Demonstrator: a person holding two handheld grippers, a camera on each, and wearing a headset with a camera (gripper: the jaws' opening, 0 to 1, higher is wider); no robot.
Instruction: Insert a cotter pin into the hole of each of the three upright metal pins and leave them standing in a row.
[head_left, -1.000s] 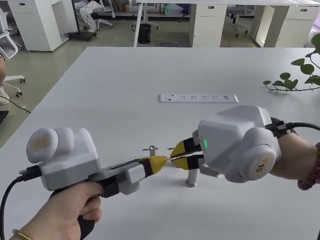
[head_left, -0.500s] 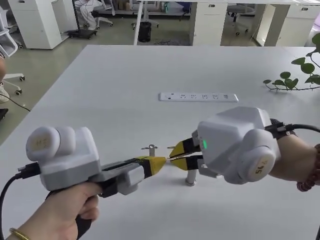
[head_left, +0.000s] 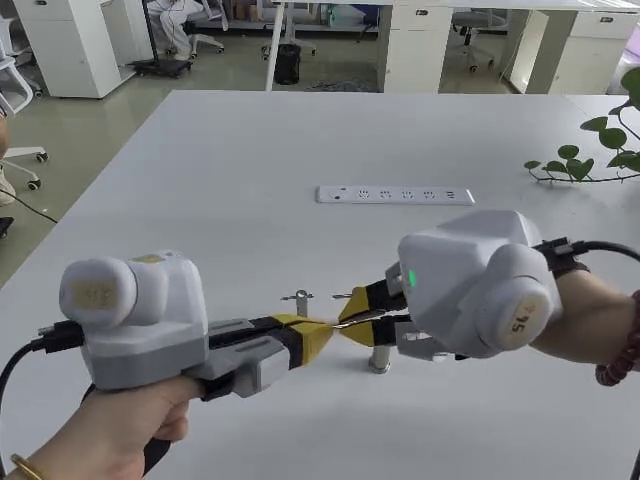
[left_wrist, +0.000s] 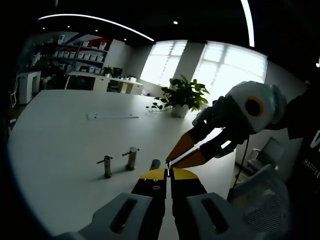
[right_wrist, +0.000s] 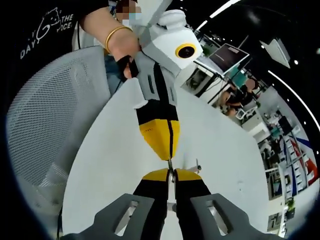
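Both grippers meet tip to tip above the white table (head_left: 200, 200). My left gripper (head_left: 322, 333) comes in from the lower left, and its yellow jaws are shut on one end of a thin cotter pin (head_left: 355, 319). From the right, my right gripper (head_left: 345, 322) is shut on the same cotter pin (right_wrist: 170, 162). Behind the tips stands an upright metal pin (head_left: 301, 299) with a cotter pin through it. A second upright pin (head_left: 380, 358) shows under the right gripper. In the left gripper view three upright pins stand in a row (left_wrist: 107, 166), (left_wrist: 132, 158), (left_wrist: 155, 163); the nearest is partly hidden.
A white power strip (head_left: 396, 195) lies farther back on the table. A trailing green plant (head_left: 600, 150) sits at the right edge. A grey mesh chair (right_wrist: 45, 125) is beside the person. Office cabinets and chairs stand beyond the table's far edge.
The left gripper has rolled a little in the hand. Both sets of tips stay together at the cotter pin, and the upright pins have not moved.
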